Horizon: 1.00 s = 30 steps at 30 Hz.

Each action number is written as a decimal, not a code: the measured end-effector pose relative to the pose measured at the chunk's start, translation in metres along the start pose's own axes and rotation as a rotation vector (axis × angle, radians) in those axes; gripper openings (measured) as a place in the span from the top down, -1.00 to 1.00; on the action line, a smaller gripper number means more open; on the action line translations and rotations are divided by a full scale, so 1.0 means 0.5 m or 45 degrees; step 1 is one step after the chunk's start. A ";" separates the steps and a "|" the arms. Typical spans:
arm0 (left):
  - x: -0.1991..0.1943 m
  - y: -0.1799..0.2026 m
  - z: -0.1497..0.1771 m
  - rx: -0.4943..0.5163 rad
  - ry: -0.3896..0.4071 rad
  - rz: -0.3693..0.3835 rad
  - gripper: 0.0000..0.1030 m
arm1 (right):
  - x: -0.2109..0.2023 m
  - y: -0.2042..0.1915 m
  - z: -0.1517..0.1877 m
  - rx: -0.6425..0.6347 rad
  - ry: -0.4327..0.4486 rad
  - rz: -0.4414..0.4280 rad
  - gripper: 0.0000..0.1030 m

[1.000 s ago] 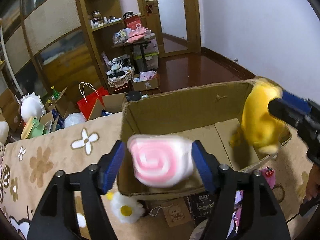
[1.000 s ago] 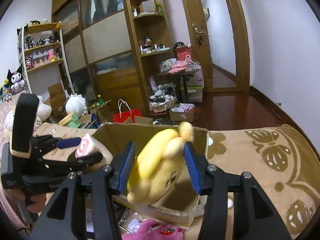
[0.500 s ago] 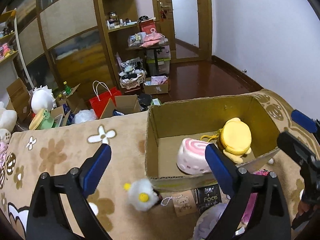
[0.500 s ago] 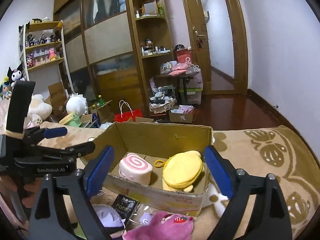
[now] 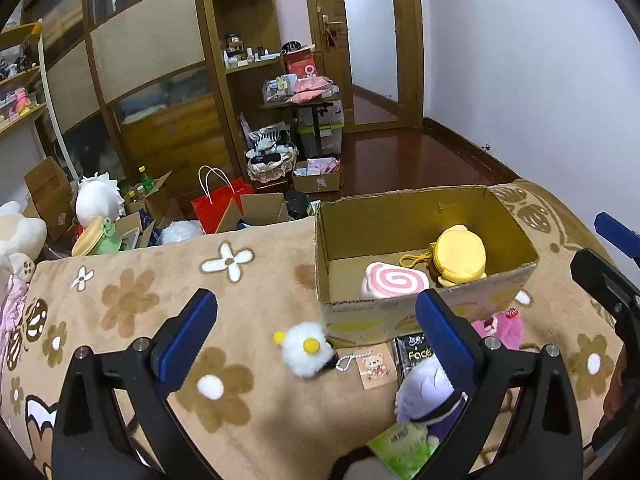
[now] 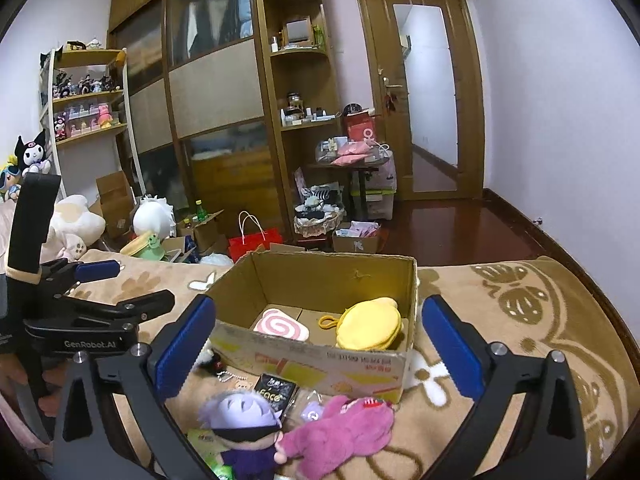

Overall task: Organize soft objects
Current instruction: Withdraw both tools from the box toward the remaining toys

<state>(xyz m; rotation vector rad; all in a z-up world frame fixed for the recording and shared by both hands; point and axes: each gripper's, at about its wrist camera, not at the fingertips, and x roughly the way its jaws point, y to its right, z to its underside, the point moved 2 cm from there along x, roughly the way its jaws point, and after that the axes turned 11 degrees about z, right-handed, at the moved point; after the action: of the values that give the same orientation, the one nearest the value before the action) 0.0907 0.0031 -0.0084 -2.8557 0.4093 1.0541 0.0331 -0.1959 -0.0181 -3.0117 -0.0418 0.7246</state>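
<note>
left gripper (image 5: 316, 332): wide open, empty, above blanket, short of box.
right gripper (image 6: 316, 344): wide open, empty, facing box.
box (image 6: 320, 360): on blanket (image 5: 120, 300); swirl plush (image 6: 280, 326) and yellow plush (image 6: 370, 326) inside, side by side.
loose: white puff (image 5: 305, 348) just left of box front; purple doll (image 6: 244, 424) and pink plush (image 6: 340, 428) touching, near edge, below right gripper.
next, likely: left to puff, right to pink plush.
grab tip: centre jaws on bulk, squeeze body, not keychain (image 5: 346, 360).
risk: card (image 5: 376, 364) and packet (image 6: 276, 394) close by, easy to snag.
drop: over free floor at box's left.
</note>
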 end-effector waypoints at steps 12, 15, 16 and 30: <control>-0.035 -0.017 0.027 -0.047 -0.051 0.016 -0.92 | -0.054 0.001 0.017 0.028 -0.013 0.037 -1.00; -0.022 -0.025 0.033 -0.060 -0.090 0.020 -0.92 | -0.050 0.002 0.030 0.025 -0.029 0.048 -1.00; -0.016 -0.028 0.035 -0.063 -0.101 0.019 -0.92 | -0.048 0.002 0.034 0.025 -0.035 0.053 -1.00; 0.104 -0.074 0.067 -0.121 -0.310 -0.025 -0.92 | 0.023 -0.004 0.089 -0.018 -0.112 0.130 -1.00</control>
<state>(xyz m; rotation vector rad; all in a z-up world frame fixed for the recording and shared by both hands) 0.1176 0.0324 -0.0685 -2.7544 0.3194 1.4323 0.0229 -0.1917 -0.0627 -3.0124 0.1056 0.8688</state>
